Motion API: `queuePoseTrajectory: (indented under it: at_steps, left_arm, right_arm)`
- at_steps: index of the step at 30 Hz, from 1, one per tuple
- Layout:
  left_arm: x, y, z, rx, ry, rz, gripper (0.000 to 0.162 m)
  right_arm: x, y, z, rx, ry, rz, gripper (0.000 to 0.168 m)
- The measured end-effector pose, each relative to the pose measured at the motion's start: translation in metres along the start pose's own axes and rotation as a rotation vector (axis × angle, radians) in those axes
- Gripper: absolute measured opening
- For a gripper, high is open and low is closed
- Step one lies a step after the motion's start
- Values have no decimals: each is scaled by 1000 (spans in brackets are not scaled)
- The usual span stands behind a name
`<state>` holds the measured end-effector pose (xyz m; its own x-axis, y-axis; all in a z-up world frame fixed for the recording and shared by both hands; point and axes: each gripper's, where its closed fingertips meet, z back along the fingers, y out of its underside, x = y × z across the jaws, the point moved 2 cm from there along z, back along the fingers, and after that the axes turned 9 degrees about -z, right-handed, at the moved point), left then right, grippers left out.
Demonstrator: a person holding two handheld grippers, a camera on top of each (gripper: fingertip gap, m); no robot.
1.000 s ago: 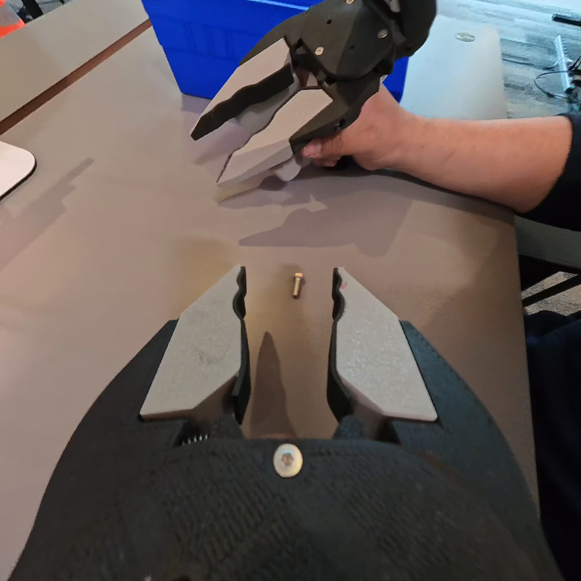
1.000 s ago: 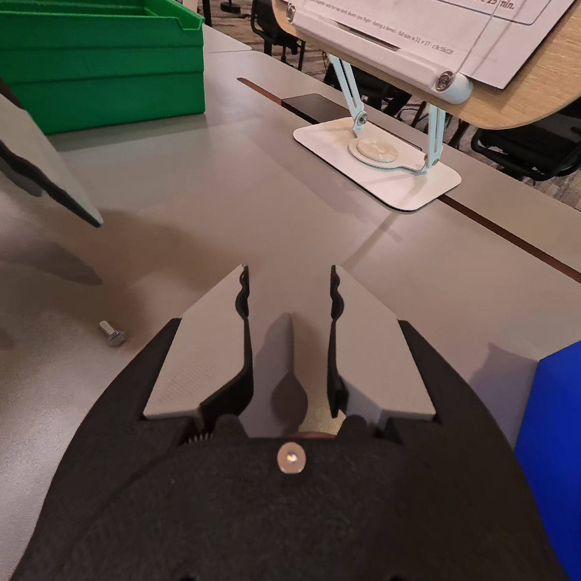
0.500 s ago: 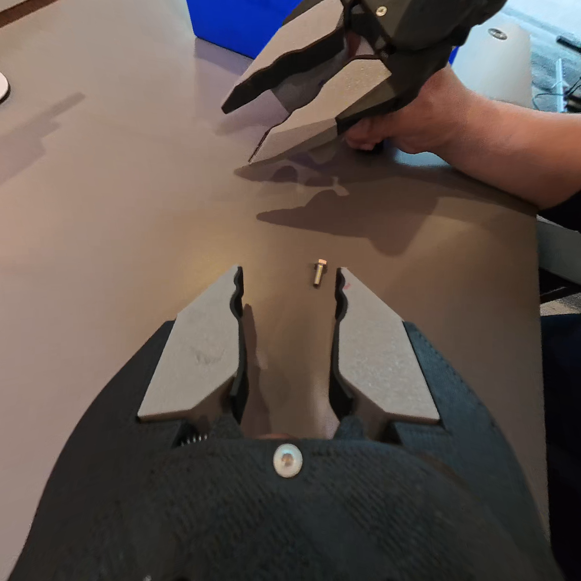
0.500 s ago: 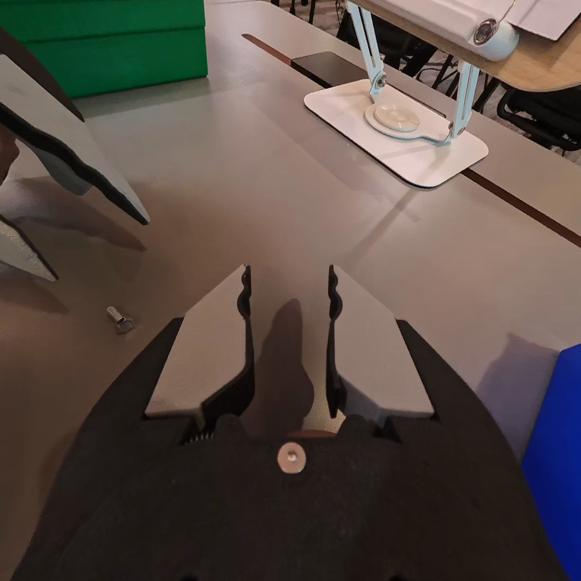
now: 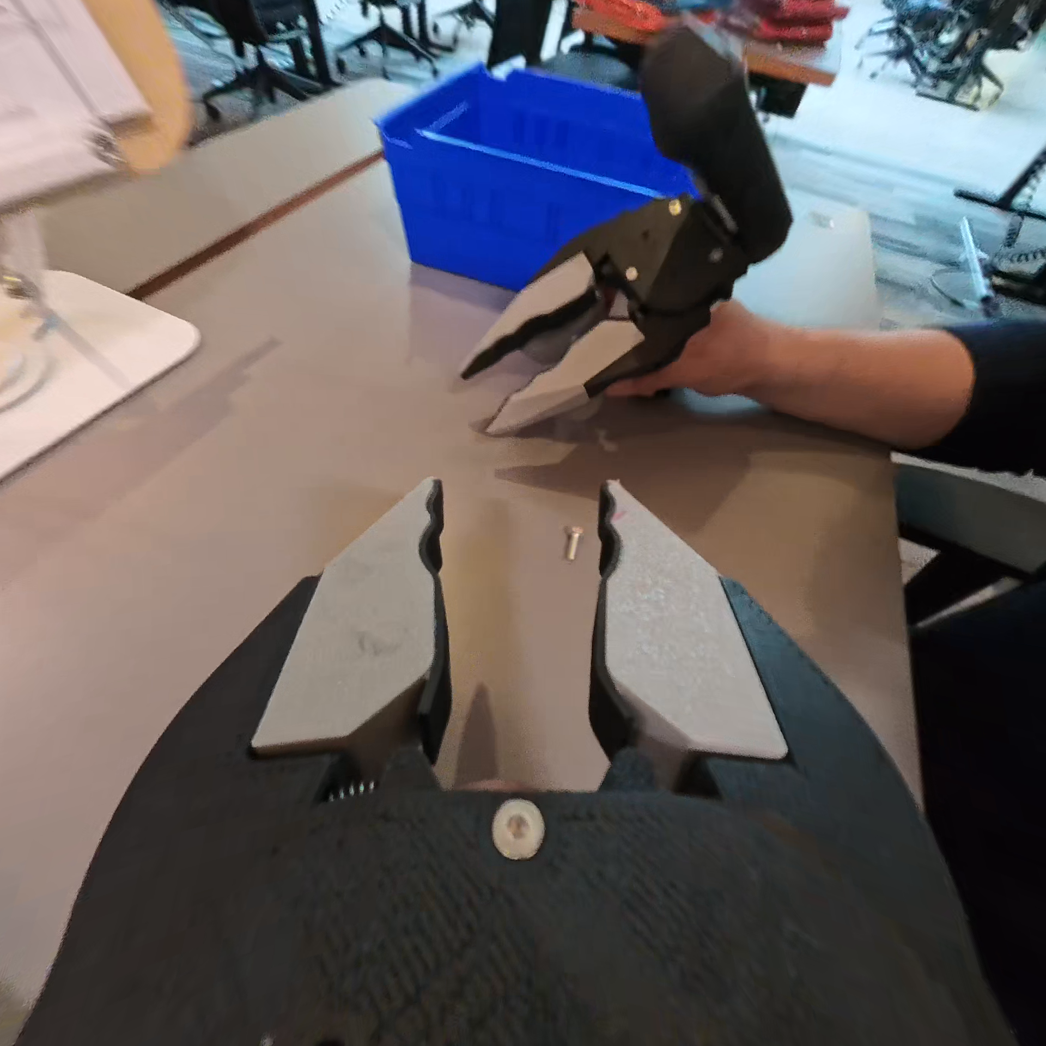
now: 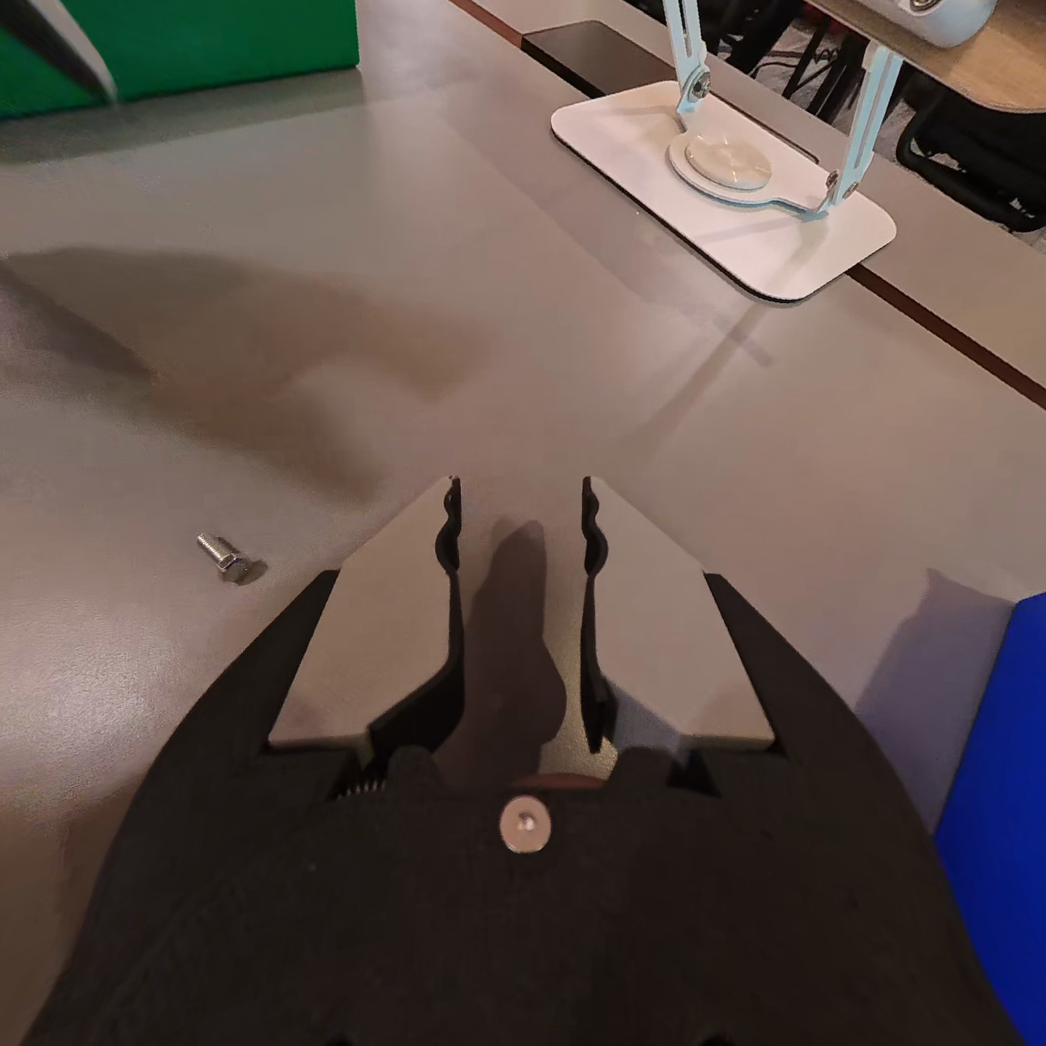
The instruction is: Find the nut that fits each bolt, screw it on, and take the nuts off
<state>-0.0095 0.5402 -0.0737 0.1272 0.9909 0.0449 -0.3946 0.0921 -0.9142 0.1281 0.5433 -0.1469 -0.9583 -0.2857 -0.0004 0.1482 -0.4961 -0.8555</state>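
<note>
A small silver hex bolt (image 5: 571,541) lies on the grey table, seen between my left gripper's fingers and close to the right one. My left gripper (image 5: 521,487) is open and empty, held above the table. The bolt also shows in the right wrist view (image 6: 231,559), left of my right gripper (image 6: 521,481), which is open and empty, low over the table. In the left wrist view the right gripper (image 5: 481,399) sits beyond the bolt, held by a hand (image 5: 719,356). No nut is in view.
A blue bin (image 5: 509,187) stands at the back of the table and shows at the right edge of the right wrist view (image 6: 996,792). A green bin (image 6: 226,51) stands far left. A white stand base (image 6: 730,198) sits at the far right, near a brown seam. The grippers' ends are close to 15 cm from one another.
My left gripper has risen and pulled back, so the bolt looks smaller and the blue bin and room come into view. The right gripper has lowered toward the table.
</note>
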Motion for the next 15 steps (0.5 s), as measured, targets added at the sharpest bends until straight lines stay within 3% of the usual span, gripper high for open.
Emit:
queuePoseTrajectory:
  at_steps: [4,7,9,11,15]
  left_arm:
    - [29,-36,85,-58,-96,-7,48]
    - [72,-30,156,108,-250,-45,46]
    - [113,-5,196,278,-363,-51,41]
    - [145,38,223,460,-371,68,42]
    - [187,114,239,667,-327,198,39]
  right_arm:
    - [-1,-1,2,-15,5,-9,39]
    - [1,0,1,-5,7,7,39]
    - [2,1,-1,9,11,24,38]
    - [3,3,-2,21,14,37,39]
    - [4,2,-2,16,20,49,38]
